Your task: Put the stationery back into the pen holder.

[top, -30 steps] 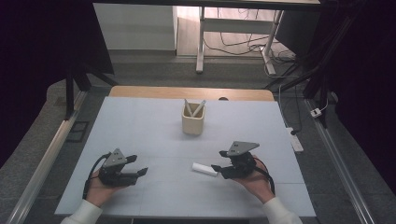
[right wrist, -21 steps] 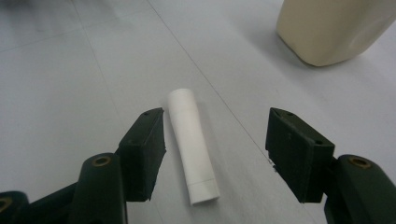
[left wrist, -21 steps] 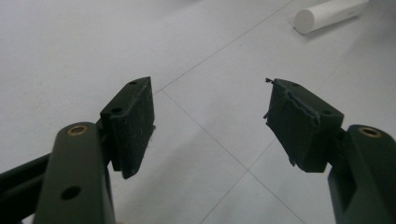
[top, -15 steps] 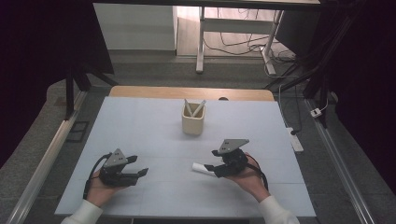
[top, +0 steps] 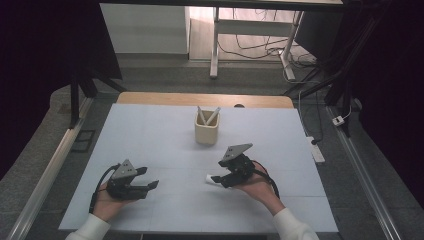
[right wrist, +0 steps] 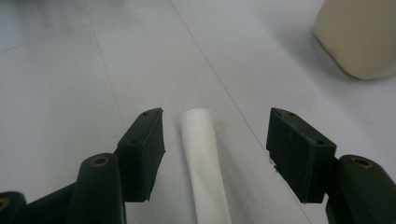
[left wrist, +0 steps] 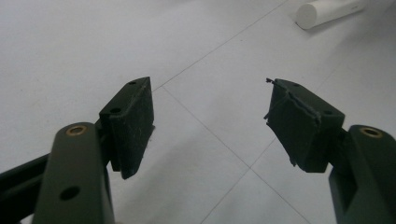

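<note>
Beige holder (top: 206, 134) beyond white tube (top: 210, 178), unobstructed

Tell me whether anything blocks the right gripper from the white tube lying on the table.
Nothing visible does. The white cylindrical tube lies flat on the pale table between the right gripper's open jaws, with bare gaps on both sides. The beige holder cup stands farther off, out of the way.

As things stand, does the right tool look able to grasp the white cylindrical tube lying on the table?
Probably yes: the right tool is open astride the white cylindrical tube, pads apart from it, nothing between.
</note>
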The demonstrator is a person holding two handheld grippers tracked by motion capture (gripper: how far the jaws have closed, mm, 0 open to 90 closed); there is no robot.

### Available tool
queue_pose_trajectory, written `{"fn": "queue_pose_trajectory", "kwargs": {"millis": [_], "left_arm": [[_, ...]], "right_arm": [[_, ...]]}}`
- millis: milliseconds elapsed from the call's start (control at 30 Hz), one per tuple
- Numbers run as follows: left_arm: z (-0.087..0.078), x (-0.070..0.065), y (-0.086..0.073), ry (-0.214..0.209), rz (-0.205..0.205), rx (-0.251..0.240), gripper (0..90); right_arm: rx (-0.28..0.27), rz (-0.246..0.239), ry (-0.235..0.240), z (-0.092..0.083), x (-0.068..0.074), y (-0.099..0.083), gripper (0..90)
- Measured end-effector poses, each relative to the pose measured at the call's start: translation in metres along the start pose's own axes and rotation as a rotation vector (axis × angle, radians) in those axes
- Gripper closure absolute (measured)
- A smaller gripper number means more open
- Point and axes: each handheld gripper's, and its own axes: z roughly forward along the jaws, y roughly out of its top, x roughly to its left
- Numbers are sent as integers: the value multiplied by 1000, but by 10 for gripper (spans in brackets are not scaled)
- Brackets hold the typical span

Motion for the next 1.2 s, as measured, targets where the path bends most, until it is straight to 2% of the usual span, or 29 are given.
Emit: {"fn": "queue_pose_trajectory", "kwargs": {"millis": [200,467,600,800,933,1100,1200], "left_arm": [[0,-1,0,2,6,3,314],[1,-1,0,1,10,5,311],[1,-1,0,-1,13,4,311],[1,-2,1,-4,17,4,311],[2,-2,0,-4,18,7,311],[1,-3,1,-1,26,4,311],[1,-3,1,-1,26,1,311]], "right_arm": [[70,-19,26,12,0,6,349],[136,-39,55,29,0,13,351],[178,-59,41,34,4,13,356],[198,-69,28,38,4,11,383],[215,-77,31,41,5,10,435],[239,-106,36,44,6,9,596],[242,-113,31,43,6,9,655]]}}
